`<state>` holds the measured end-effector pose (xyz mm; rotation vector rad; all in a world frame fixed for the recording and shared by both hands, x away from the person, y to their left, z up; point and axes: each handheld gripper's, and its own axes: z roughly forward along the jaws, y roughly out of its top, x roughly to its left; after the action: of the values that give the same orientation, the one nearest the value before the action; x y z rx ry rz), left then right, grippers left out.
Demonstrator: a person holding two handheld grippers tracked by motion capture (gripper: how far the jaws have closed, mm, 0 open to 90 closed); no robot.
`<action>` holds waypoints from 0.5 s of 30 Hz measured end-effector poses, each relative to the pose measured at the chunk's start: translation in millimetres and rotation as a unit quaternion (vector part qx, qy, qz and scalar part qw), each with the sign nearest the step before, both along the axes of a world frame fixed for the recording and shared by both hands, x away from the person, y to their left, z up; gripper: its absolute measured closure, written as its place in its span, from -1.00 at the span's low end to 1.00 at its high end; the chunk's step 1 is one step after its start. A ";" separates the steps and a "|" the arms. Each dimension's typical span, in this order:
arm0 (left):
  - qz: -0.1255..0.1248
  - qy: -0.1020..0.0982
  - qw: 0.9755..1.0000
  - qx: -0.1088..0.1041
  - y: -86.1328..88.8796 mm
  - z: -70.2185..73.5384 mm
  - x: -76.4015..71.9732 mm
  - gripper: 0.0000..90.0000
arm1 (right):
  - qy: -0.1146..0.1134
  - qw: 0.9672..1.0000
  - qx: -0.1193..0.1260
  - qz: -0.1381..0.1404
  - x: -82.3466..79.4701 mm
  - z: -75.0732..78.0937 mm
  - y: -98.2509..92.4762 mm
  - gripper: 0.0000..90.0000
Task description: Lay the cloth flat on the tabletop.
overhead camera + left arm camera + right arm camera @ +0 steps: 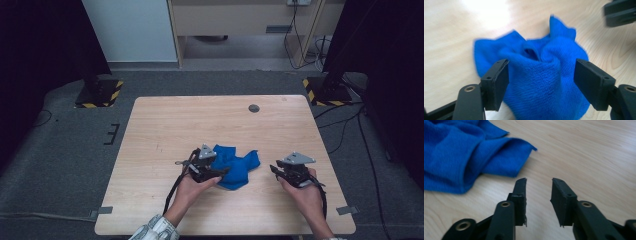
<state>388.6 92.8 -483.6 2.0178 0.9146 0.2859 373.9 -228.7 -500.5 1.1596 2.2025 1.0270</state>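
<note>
Your left tongs (541, 82) stand wide open around the crumpled blue cloth (541, 75), pads clear of it and gripping nothing. Your right tongs (539, 195) are partly open with nothing between them, just beside the cloth's corner. The cloth lies bunched on the near middle of the table (165, 125). Close the left tongs here and you may pinch several folds at once, dragging the whole heap instead of one edge. Beyond the pale wooden table lie grey carpet, two stand bases with striped tape (100, 95) and trailing cables.
</note>
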 end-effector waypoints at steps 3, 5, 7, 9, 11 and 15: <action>0.002 -0.014 1.000 0.000 7.8 6.8 0.4 -0.38 | 0.006 1.000 0.011 0.008 7.5 -0.3 7.8 0.62; 0.006 -0.022 1.000 0.004 15.6 10.8 4.8 -0.36 | 0.007 1.000 0.014 0.018 15.0 0.6 19.5 0.69; 0.015 -0.021 1.000 0.007 21.4 11.3 11.9 -0.34 | 0.009 1.000 0.016 0.019 16.6 0.8 21.7 0.70; 0.025 -0.021 0.999 0.011 25.7 9.4 21.8 -0.31 | 0.014 0.999 0.024 0.018 22.1 1.0 27.0 0.70; 0.033 -0.019 0.999 0.018 26.6 6.6 30.6 -0.29 | 0.019 1.000 0.017 0.018 27.5 0.0 30.9 0.68; 0.043 -0.021 0.998 0.039 20.5 1.1 49.8 -0.23 | 0.032 0.999 0.021 0.010 41.0 -3.0 35.3 0.53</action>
<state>438.4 113.4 -482.6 2.0388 0.9773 0.4164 414.9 -193.4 -503.5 1.2062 2.2557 1.0626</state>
